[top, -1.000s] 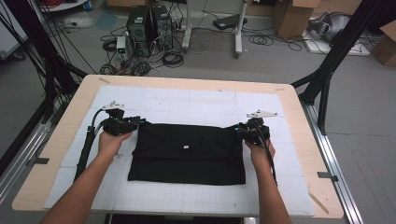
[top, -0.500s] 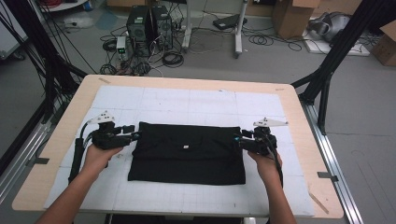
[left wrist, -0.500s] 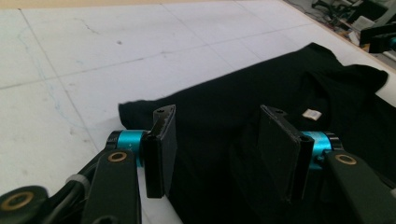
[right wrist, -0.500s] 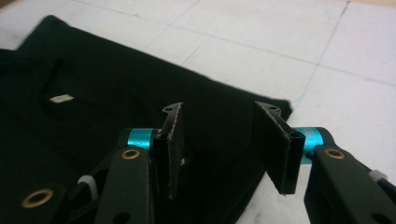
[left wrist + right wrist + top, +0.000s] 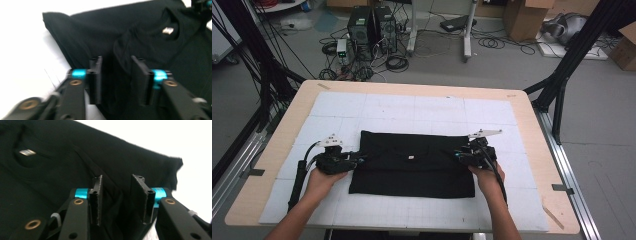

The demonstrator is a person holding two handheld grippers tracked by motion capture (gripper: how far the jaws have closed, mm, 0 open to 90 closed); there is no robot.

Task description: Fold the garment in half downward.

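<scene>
A black folded T-shirt (image 5: 412, 172) lies flat on the white gridded mat (image 5: 412, 107), its small white neck label (image 5: 411, 158) facing up. My left gripper (image 5: 360, 158) sits at the shirt's left edge, and my right gripper (image 5: 458, 156) at its right edge; both point inward. In the left gripper view the jaws (image 5: 116, 62) have just been closing and stand apart over a fold of the shirt (image 5: 140, 30). The right gripper's jaws (image 5: 116, 180) have also been closing, with a gap and the shirt's (image 5: 75, 152) edge between them.
The mat covers a wooden table (image 5: 532, 125) with a metal rail (image 5: 572, 170) along its right side. Black frame legs (image 5: 562, 75), computer towers (image 5: 369, 22), cables and cardboard boxes (image 5: 524, 17) stand on the floor beyond the far edge.
Both hands have slid from the shirt's far corners toward the near side along its left and right edges, then inward a little. The shirt lies as before.
</scene>
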